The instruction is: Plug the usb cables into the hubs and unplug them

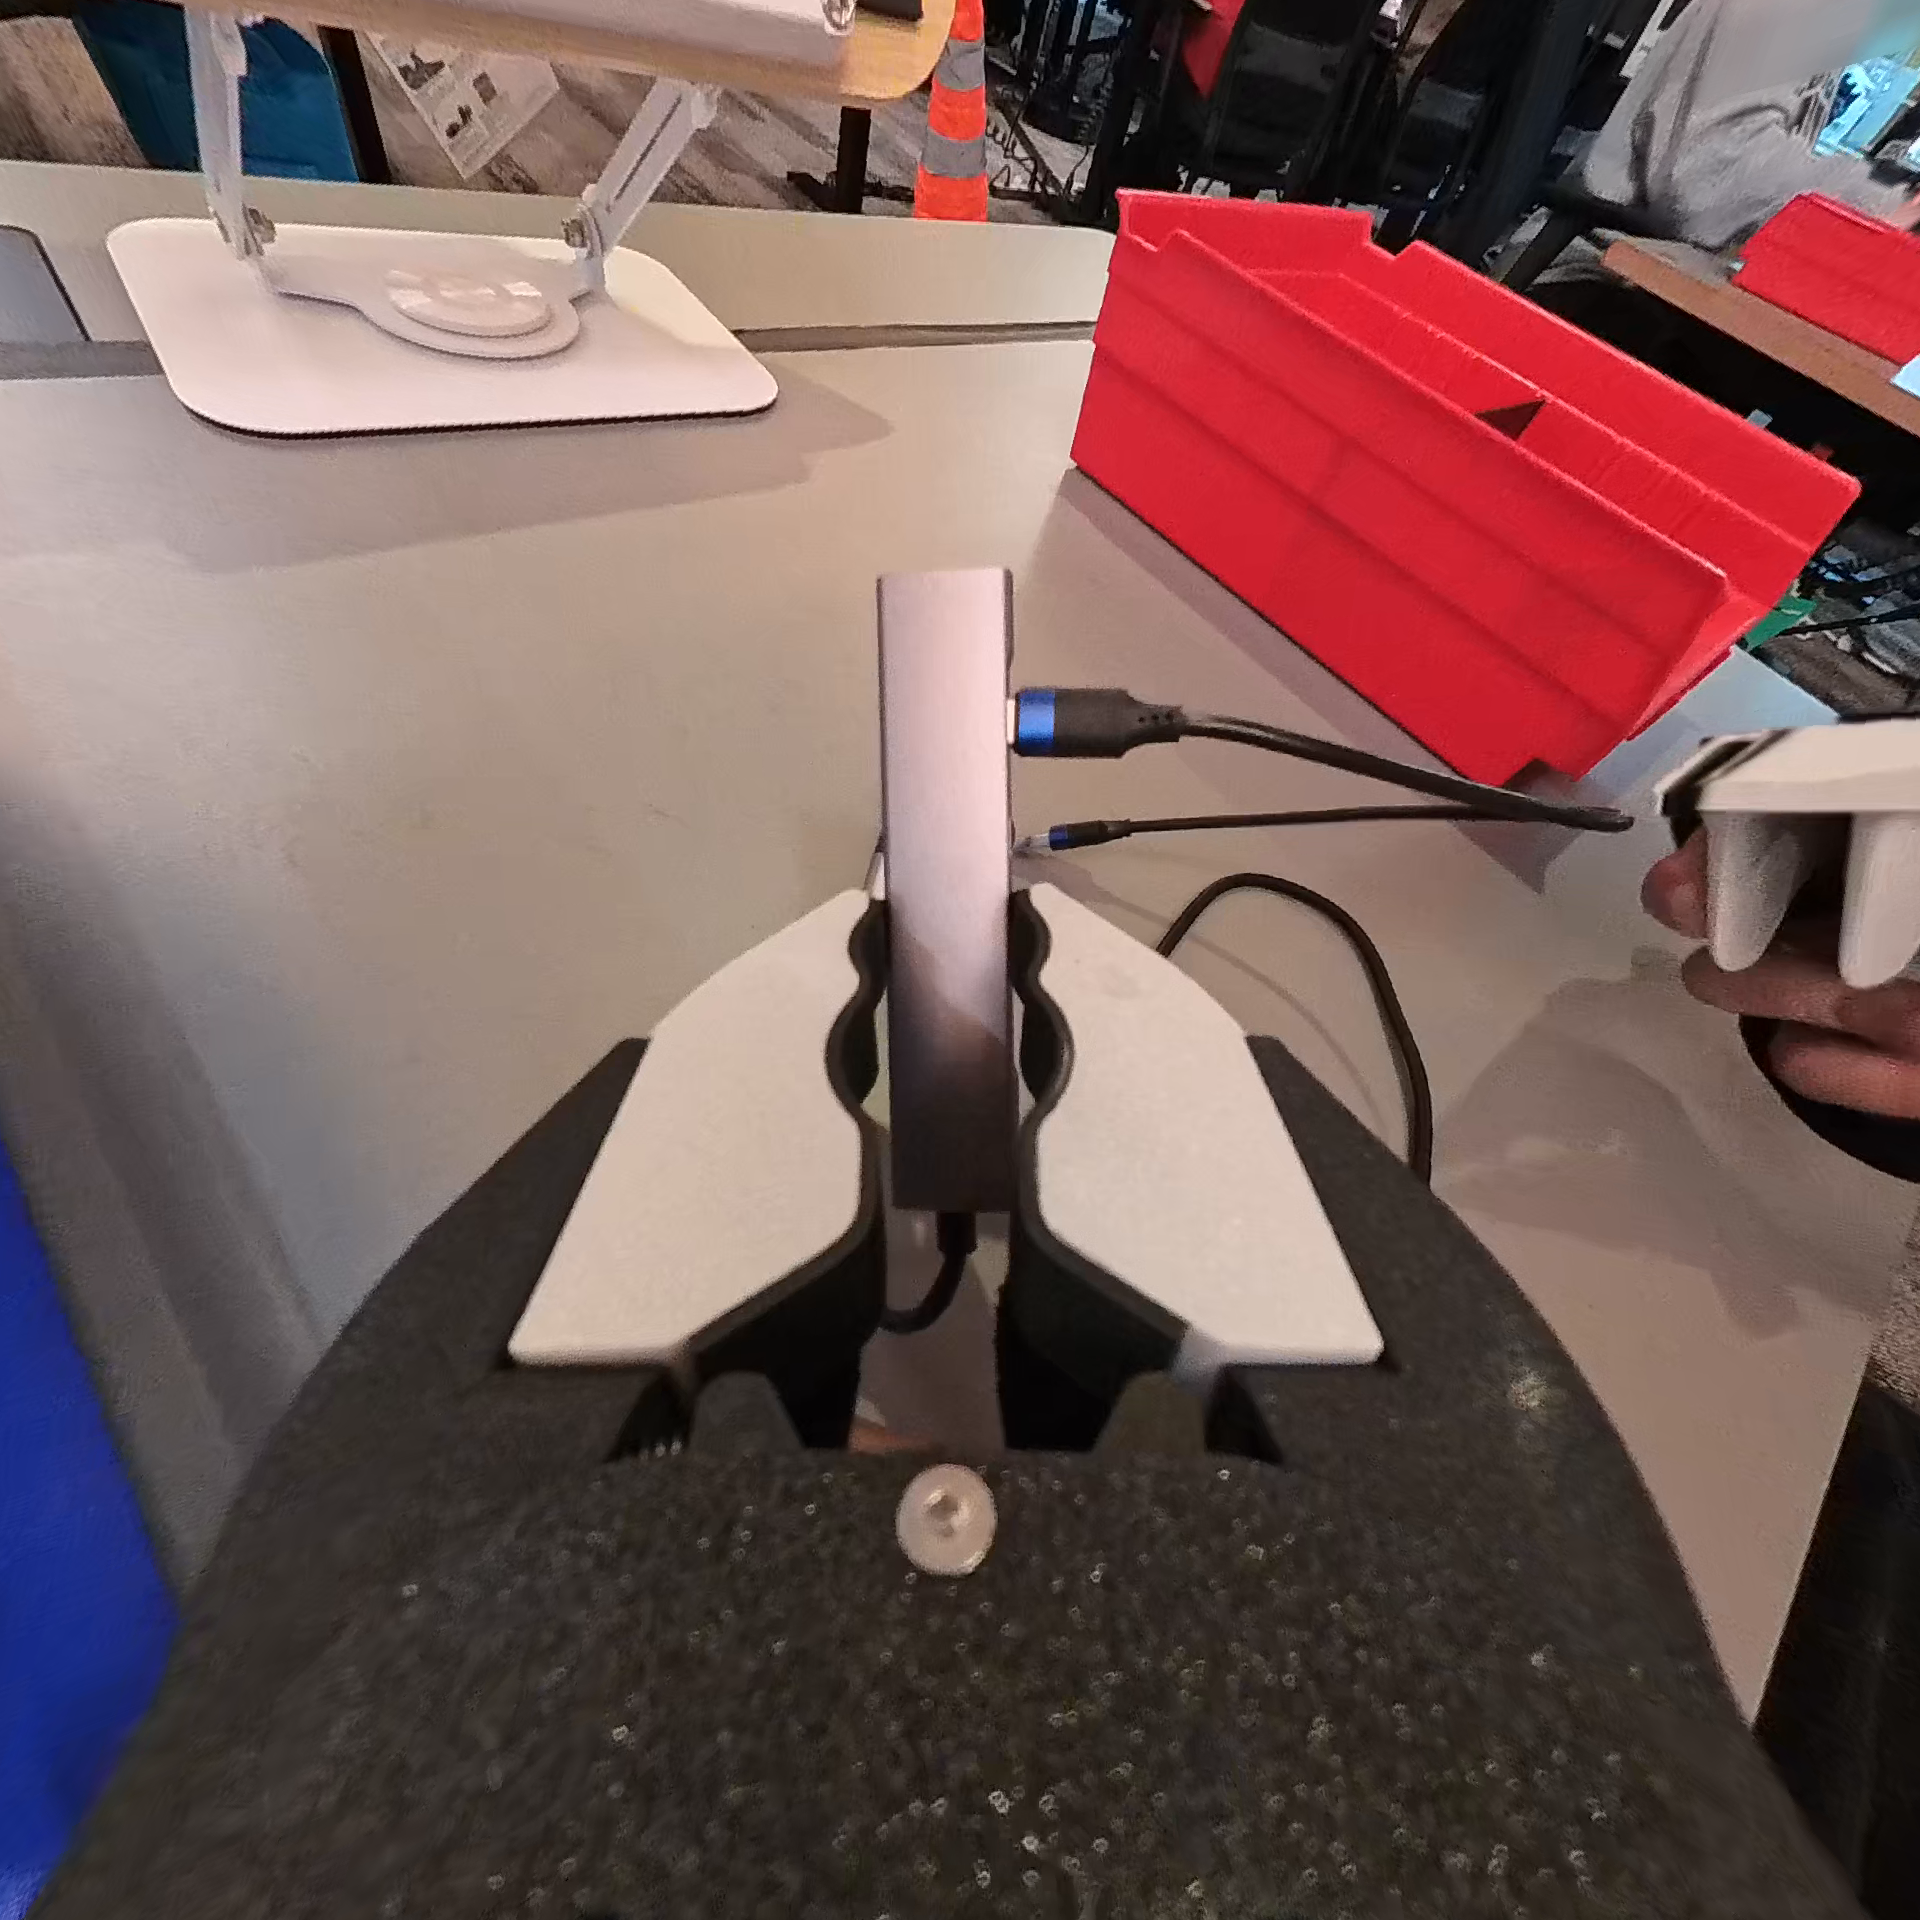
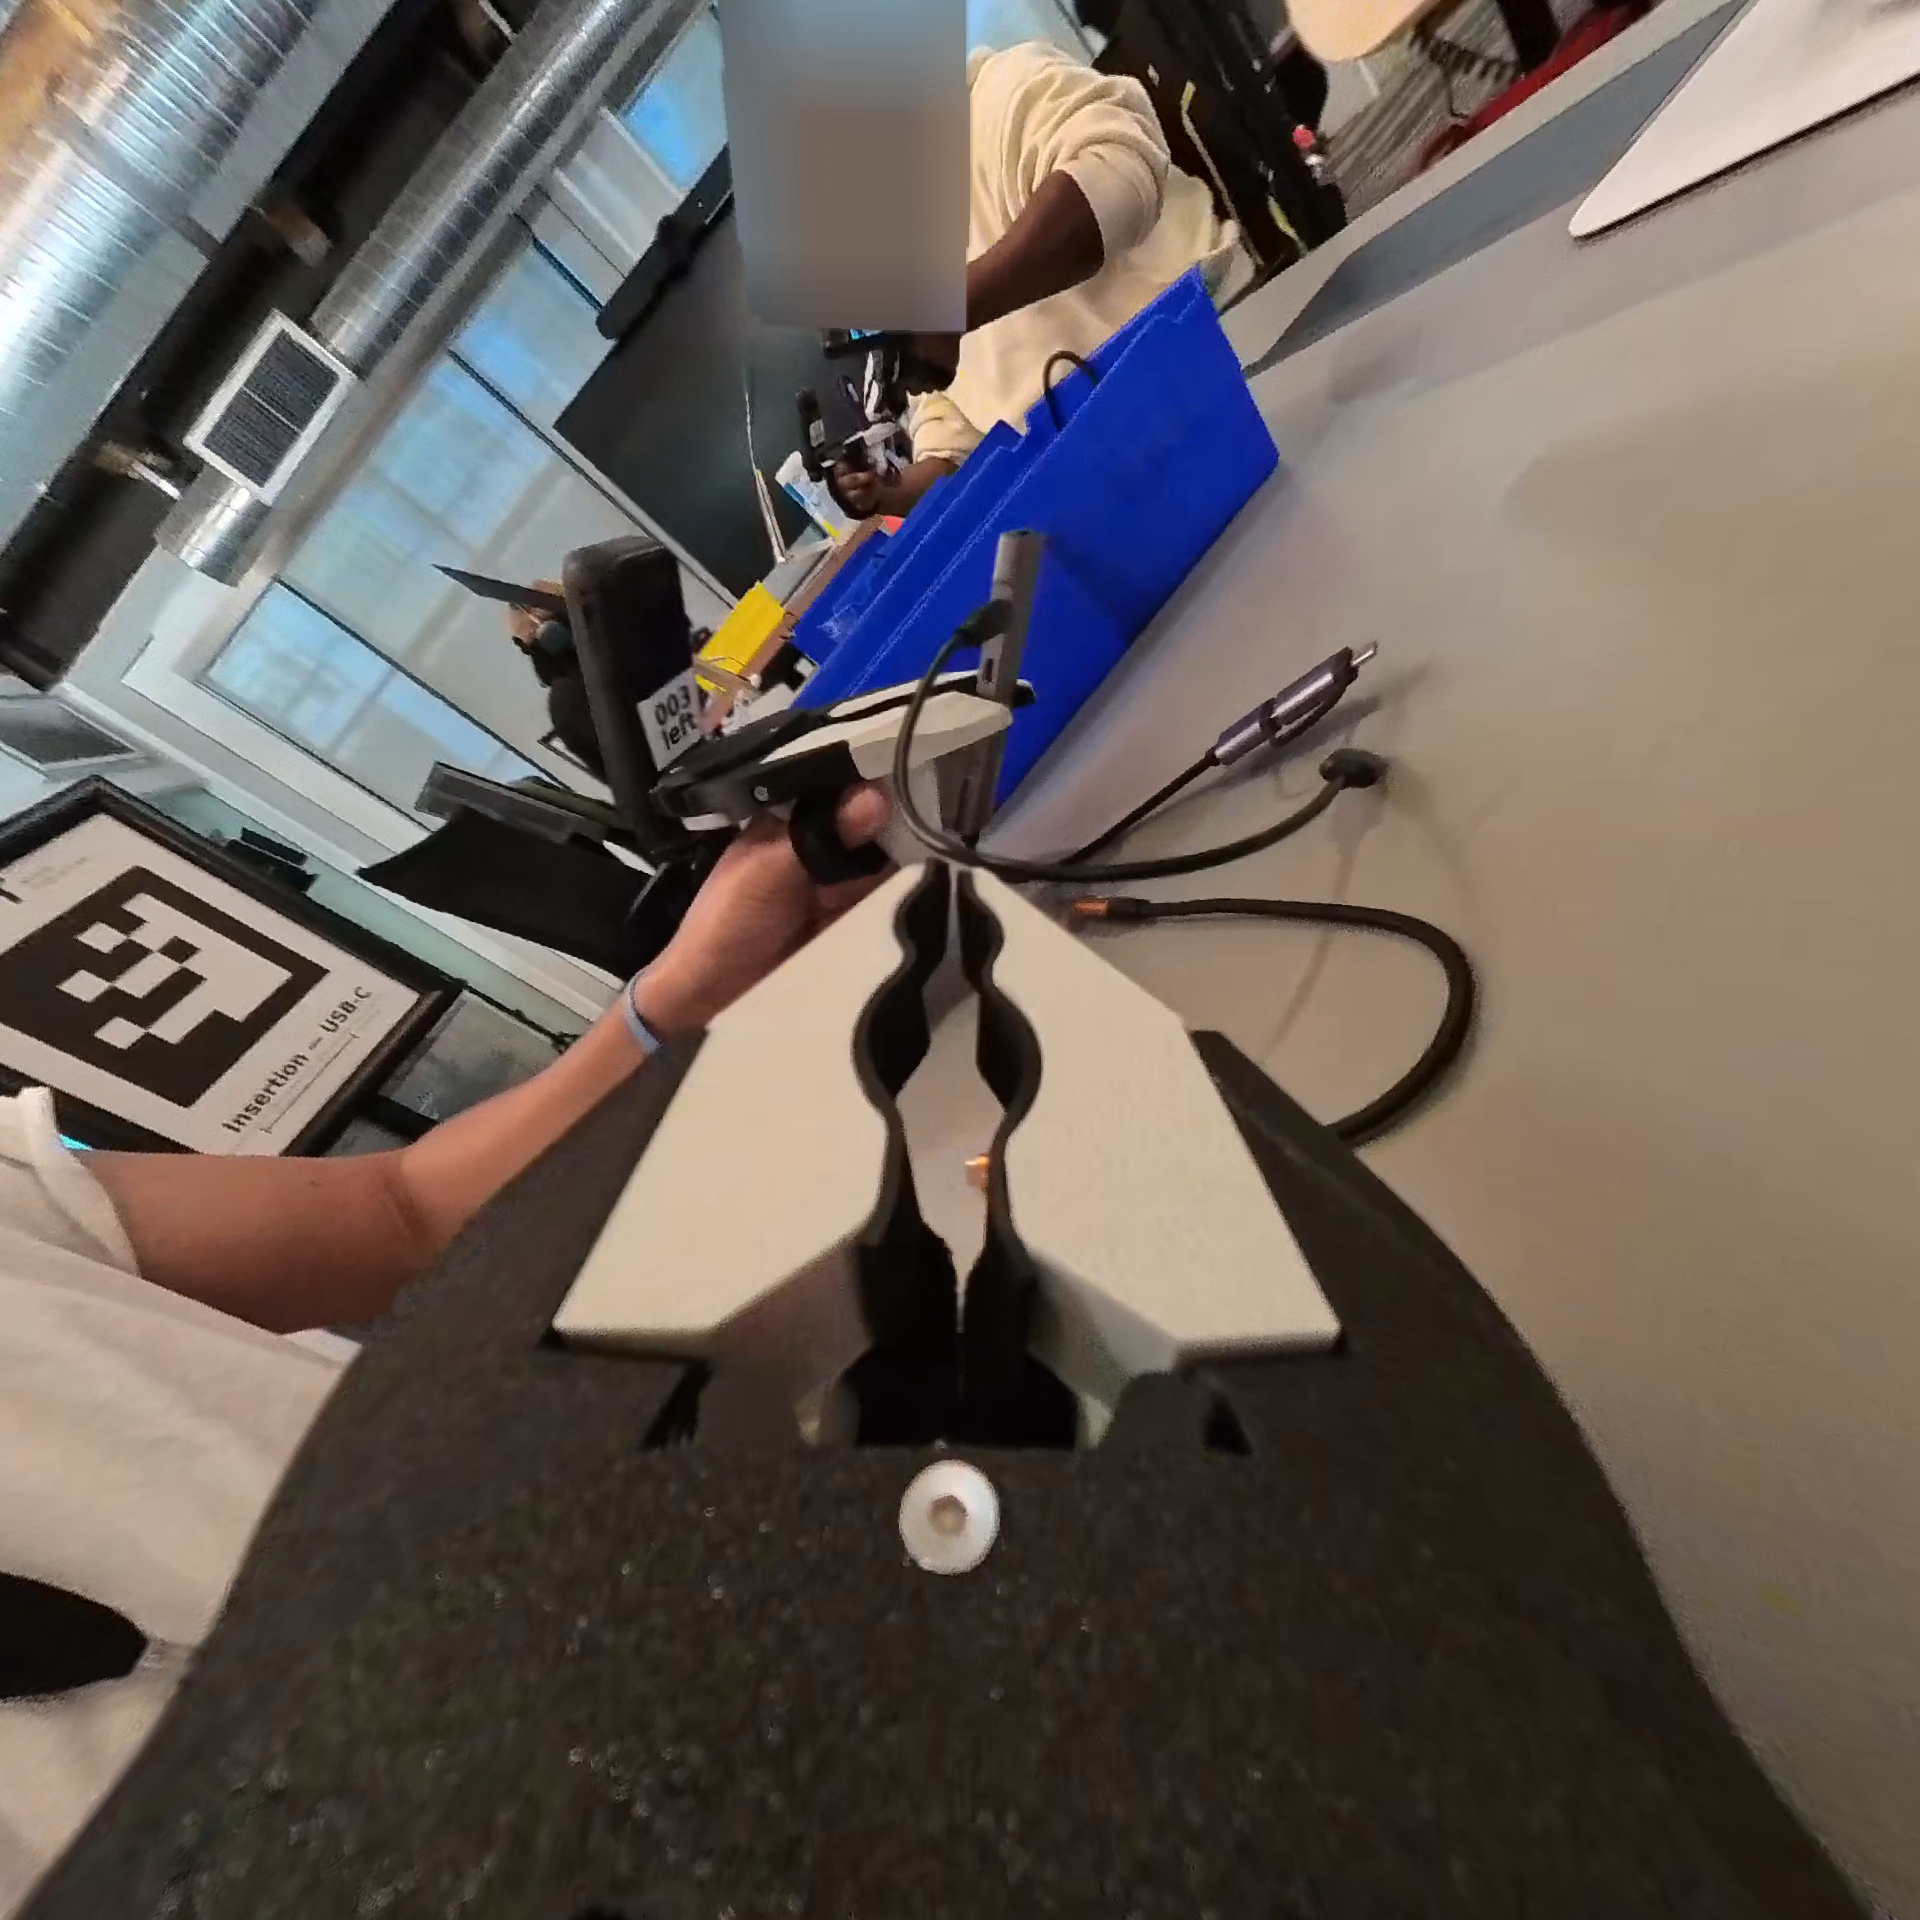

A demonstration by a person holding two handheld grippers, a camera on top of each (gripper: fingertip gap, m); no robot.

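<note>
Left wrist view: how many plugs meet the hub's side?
2: a blue-ringed black plug on the slim grey metal hub, a thin black plug below it; the other side is hidden.

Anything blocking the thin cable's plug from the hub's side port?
Nothing visible. The thin plug sits at the hub's right side, between the seated blue-collared plug and the left fingers, which clamp the hub.

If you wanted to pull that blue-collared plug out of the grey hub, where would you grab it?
Probably the black plug body behind its blue collar, approached from the right, where the cable trails off. It sticks straight out of the hub, which the left gripper clamps.
</note>
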